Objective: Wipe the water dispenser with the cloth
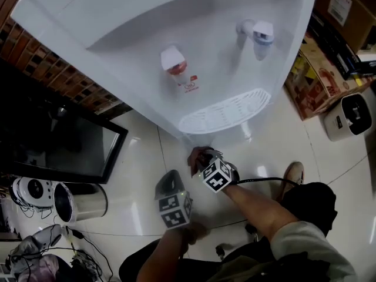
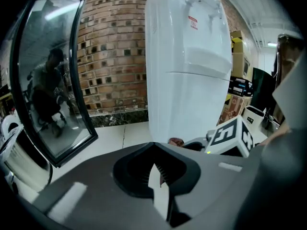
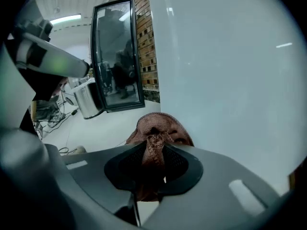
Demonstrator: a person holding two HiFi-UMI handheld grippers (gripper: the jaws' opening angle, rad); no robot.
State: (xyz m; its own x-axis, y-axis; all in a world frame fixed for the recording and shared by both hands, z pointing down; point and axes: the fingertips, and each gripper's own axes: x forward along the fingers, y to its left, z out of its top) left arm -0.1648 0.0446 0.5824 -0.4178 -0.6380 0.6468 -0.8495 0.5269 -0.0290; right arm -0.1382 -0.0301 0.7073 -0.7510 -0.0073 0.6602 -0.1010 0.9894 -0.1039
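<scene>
One risk: my right gripper (image 1: 201, 159) pinches the crumpled brown cloth (image 3: 154, 128), left gripper (image 2: 157, 170) closed, empty; rubbing the white plastic water dispenser (image 1: 117, 16) could tug it free.

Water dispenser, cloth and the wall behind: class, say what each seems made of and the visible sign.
Water dispenser: probably moulded plastic, smooth white, slightly glossy; light streaks reflect off its panel.
Cloth: brown textile, matte, weave unclear; it bunches in soft folds.
Wall: brick, rough, matte; mortar joints show between courses.
</scene>
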